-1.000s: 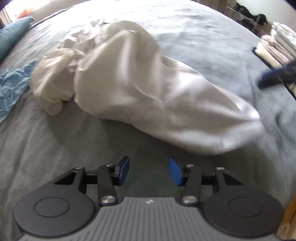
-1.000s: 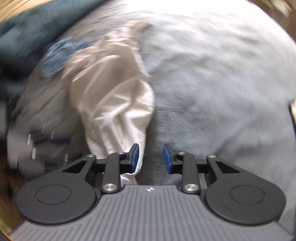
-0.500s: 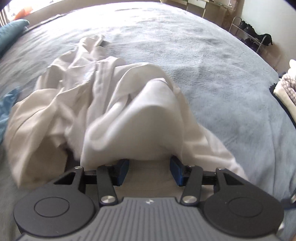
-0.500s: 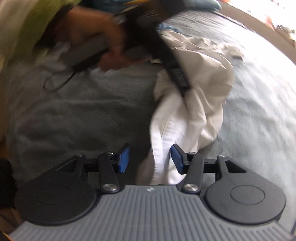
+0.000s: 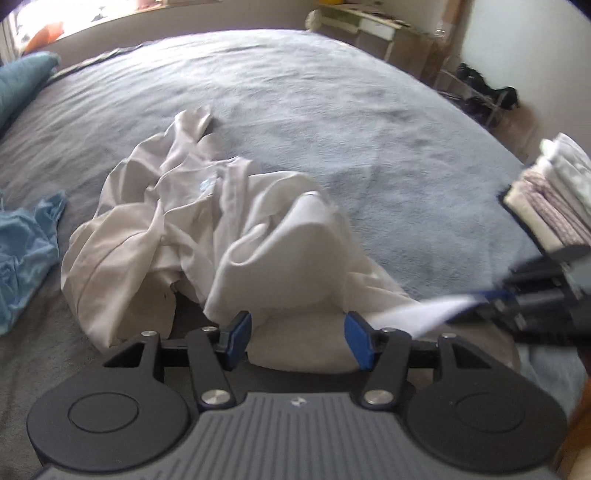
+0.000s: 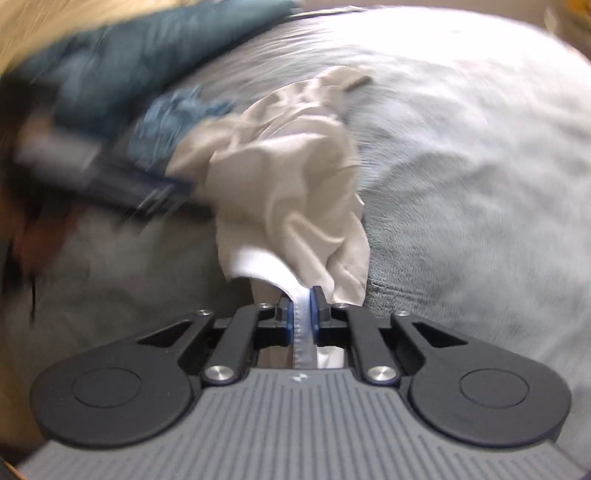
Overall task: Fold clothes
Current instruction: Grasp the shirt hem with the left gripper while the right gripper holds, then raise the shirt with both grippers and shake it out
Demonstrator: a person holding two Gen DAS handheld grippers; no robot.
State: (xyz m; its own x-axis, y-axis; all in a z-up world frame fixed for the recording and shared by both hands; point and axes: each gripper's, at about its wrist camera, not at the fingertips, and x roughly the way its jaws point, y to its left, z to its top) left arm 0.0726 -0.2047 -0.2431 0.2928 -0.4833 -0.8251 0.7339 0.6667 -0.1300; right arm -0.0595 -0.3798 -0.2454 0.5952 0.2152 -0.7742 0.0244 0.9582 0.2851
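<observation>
A crumpled white garment (image 5: 207, 229) lies on the grey bed (image 5: 332, 110). My left gripper (image 5: 297, 338) is open, with a fold of the garment lying between its blue pads (image 5: 236, 332). My right gripper (image 6: 302, 308) is shut on a hem of the white garment (image 6: 288, 184) and holds it taut above the bed (image 6: 461, 166). In the left wrist view the right gripper (image 5: 491, 295) enters from the right, blurred, pulling a strip of white cloth. In the right wrist view the left gripper (image 6: 184, 188) is a dark blur at the left, beside the garment.
A light blue garment (image 5: 22, 251) lies at the bed's left, next to a teal pillow (image 5: 22, 81). A stack of folded clothes (image 5: 554, 199) sits at the right edge. A desk (image 5: 369, 26) and a shoe rack (image 5: 480, 92) stand beyond the bed.
My right gripper has shut on the garment's hem and pulled it out to the side. My left gripper stays open at the cloth, and the garment has slumped flatter.
</observation>
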